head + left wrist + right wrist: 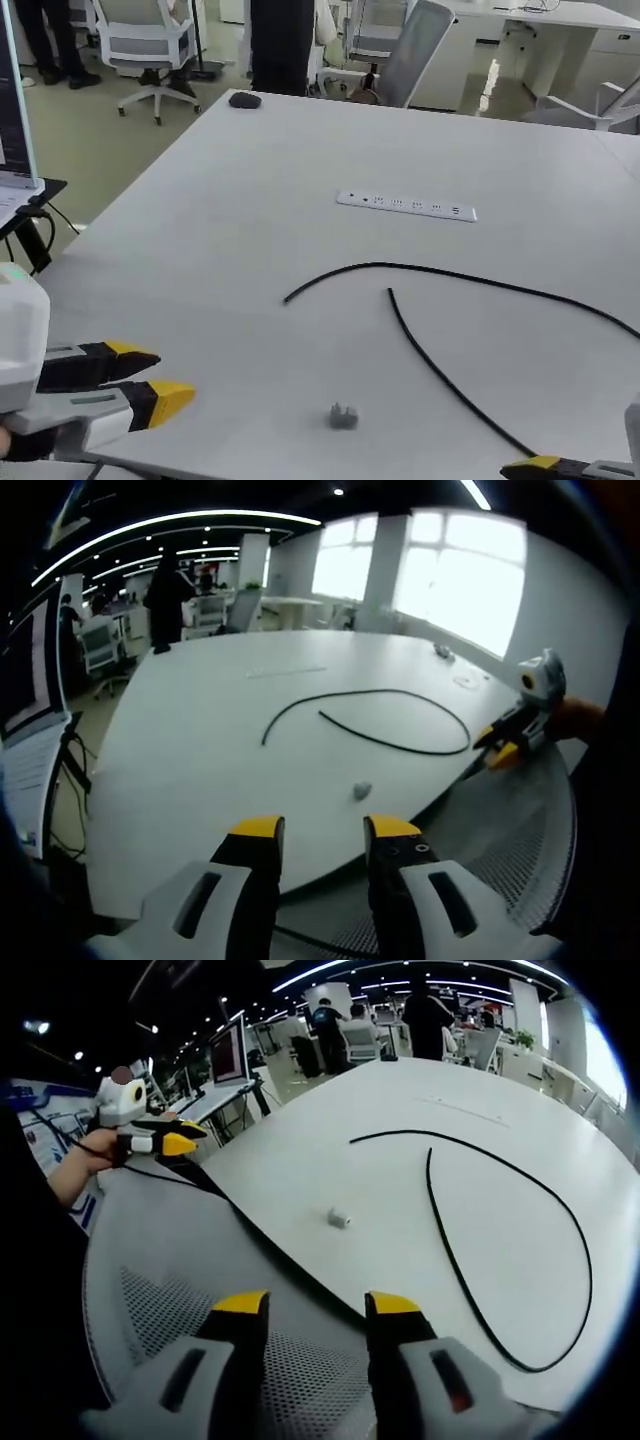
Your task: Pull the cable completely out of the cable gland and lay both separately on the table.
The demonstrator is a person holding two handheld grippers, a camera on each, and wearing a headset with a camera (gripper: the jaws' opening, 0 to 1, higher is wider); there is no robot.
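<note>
A long black cable [455, 277] lies in a loose loop on the white table [230, 230], both ends free. The small grey cable gland [343, 416] sits apart from it near the table's front edge. The gland [362, 791] and cable [370, 691] also lie ahead in the left gripper view, and likewise the gland [339, 1219] and cable [434, 1185] in the right gripper view. My left gripper [165, 377] [324, 828] hangs open off the front left edge. The right gripper [545, 465] [316, 1303] is open at the front right, holding nothing.
A white power strip [406, 205] lies mid-table and a black mouse [244, 99] near the far edge. Office chairs [150, 40] and standing people are behind the table. A screen [15, 140] stands at left. A mesh chair seat [170, 1310] lies below the grippers.
</note>
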